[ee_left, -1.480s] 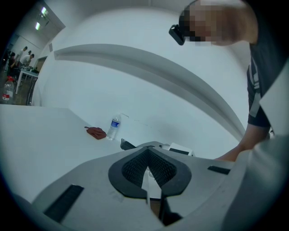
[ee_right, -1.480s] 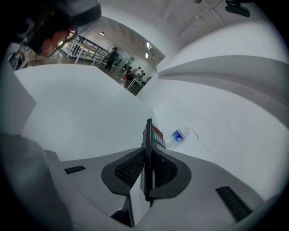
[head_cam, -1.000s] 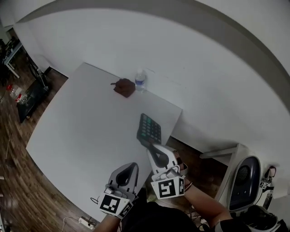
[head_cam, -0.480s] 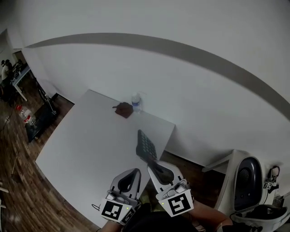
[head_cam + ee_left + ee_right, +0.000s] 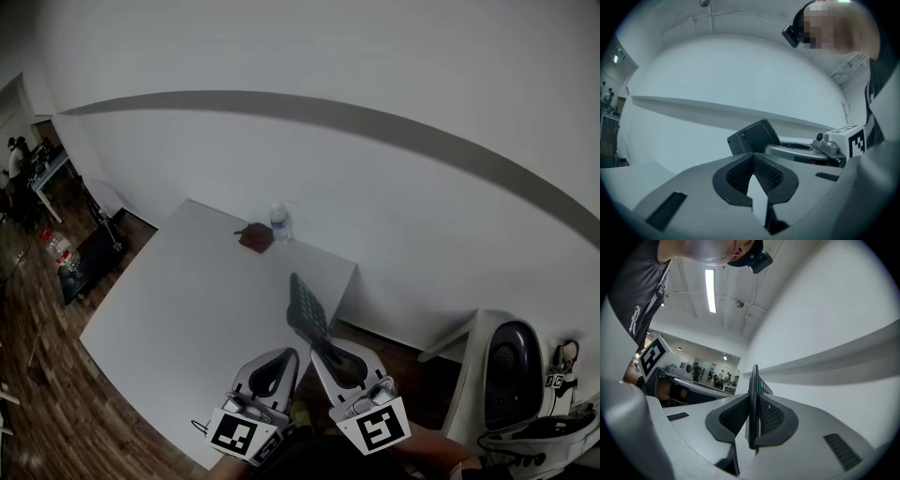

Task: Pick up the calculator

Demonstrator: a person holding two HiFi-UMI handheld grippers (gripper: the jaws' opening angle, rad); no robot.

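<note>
The calculator (image 5: pixel 307 307) is off the table (image 5: pixel 187 300), hanging in the air over the table's near right edge and turned up on its side, so the keys face across rather than up. The right gripper (image 5: pixel 323 341) has it: its jaws are clamped on the lower end of the slab, one pad on the key face and the other on the back, with most of the body sticking out past the pads. The left gripper (image 5: pixel 287 353) hangs just beside it on the table side, jaws together and holding nothing. A bottle (image 5: pixel 278 223) and a small brown pouch (image 5: pixel 254 236) sit at the table's far edge, well apart from all this.

It looks like a light, stiff plastic slab with a smooth shell, so it should need little squeeze. Pinched at one end, it could swivel or slide in the pads; a hold nearer its middle, on the frame and off the display, would likely be steadier
</note>
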